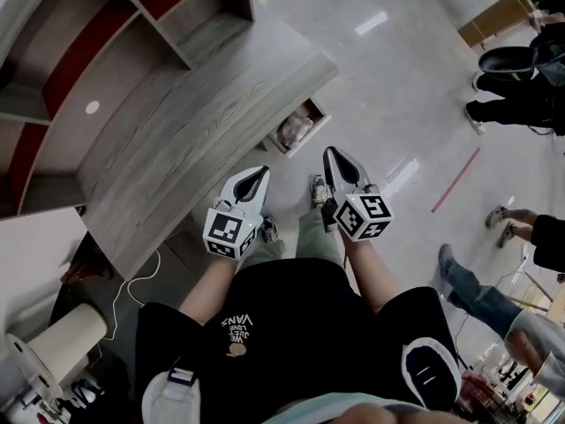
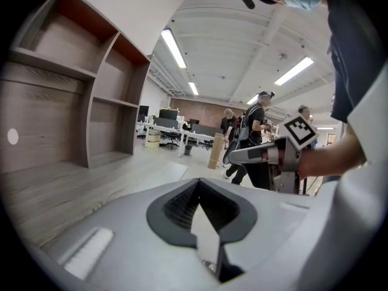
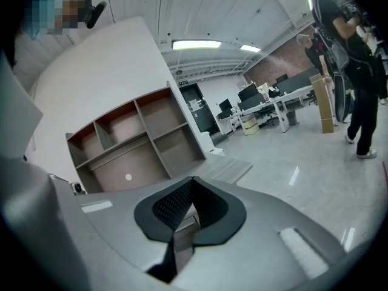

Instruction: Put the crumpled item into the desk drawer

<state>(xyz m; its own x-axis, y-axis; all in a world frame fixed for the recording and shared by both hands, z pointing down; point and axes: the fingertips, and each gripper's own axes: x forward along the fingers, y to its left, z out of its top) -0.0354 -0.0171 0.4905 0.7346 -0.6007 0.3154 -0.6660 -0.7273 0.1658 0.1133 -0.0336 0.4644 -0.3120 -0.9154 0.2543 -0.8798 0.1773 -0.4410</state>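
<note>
The crumpled item (image 1: pixel 294 132) already lies in the open drawer (image 1: pixel 319 113) under the desk (image 1: pixel 194 122). The left gripper (image 1: pixel 261 173) and right gripper (image 1: pixel 332 154) are both closed on nothing (held well above it). The jutting drawer could catch a foot, or be left open.

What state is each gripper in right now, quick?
Left gripper: closed, jaws together, nothing between them.
Right gripper: closed, jaws together, nothing held.
</note>
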